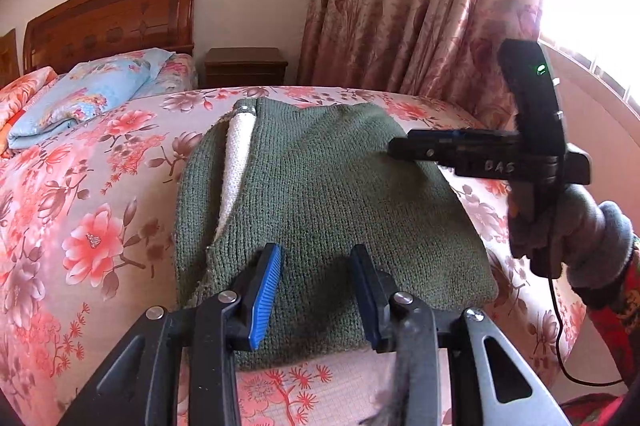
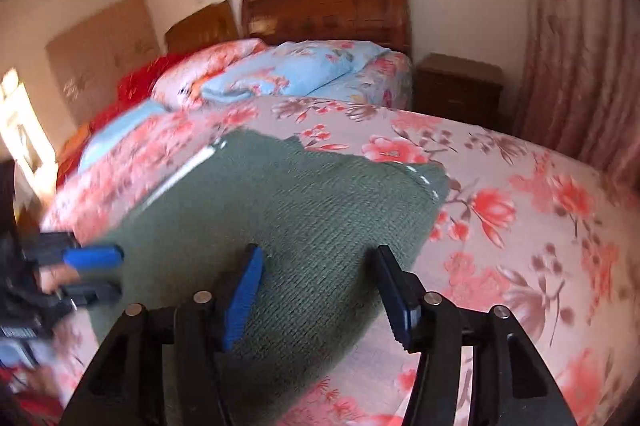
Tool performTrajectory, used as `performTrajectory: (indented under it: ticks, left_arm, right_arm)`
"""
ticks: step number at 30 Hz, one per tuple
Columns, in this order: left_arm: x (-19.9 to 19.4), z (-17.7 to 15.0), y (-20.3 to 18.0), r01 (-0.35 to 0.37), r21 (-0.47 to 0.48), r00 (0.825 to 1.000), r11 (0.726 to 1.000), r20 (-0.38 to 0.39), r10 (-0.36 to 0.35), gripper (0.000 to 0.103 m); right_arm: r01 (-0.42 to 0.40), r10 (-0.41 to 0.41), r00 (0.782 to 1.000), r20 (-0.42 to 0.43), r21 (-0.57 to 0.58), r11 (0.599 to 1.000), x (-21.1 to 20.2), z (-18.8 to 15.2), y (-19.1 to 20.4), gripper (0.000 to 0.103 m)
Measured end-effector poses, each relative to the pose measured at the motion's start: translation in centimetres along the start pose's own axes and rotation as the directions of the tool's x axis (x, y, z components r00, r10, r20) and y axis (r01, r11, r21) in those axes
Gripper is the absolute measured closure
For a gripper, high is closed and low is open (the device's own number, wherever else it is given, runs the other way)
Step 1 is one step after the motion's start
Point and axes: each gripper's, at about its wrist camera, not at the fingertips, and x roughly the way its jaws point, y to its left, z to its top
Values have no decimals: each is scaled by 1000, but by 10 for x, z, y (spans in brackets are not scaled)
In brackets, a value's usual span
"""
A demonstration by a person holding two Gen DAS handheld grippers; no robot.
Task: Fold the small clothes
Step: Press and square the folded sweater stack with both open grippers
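Green knit's fold nearly finished.
Left gripper and right gripper are hanging open, empty, over the sweater; smoothing probably comes next.

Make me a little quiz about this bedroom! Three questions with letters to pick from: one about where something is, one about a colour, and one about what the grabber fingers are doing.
1. Where does the knitted garment lie?
A. on the flowered bedsheet
B. on the nightstand
C. on the floor

2. What colour is the garment?
A. red
B. green
C. yellow

3. How does the right gripper stand?
A. shut on the garment
B. shut on a pillow
C. open, with nothing pinched

Answers:
1 A: flowered sheet shows all around the garment.
2 B: the knit is dull green, with a white strip along one edge.
3 C: its fingers stand wide apart above the cloth, with none gathered between them.
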Motion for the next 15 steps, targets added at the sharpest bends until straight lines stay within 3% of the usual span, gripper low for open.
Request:
performTrajectory:
  ticks: [6,9,12,15]
  left_arm:
    - [1,0,-1,1,7,1000,1000,6,-1,63]
    - [2,-1,-1,-1,7,1000,1000,12,1,62]
    - [1,-2,-4,-13,17,1000,1000,5,13,61]
    - [-1,-3,-5,-21,27,1000,999,-6,21,60]
  right_arm:
    - [31,-11,994,111,-180,983,-50,-28,64,0]
    - [62,-63,998,6,-291,955,-30,-53,89,0]
    - [66,-62,998,23,-260,963,-32,-56,86,0]
    - [120,-110,993,52,-276,954,-43,-54,93,0]
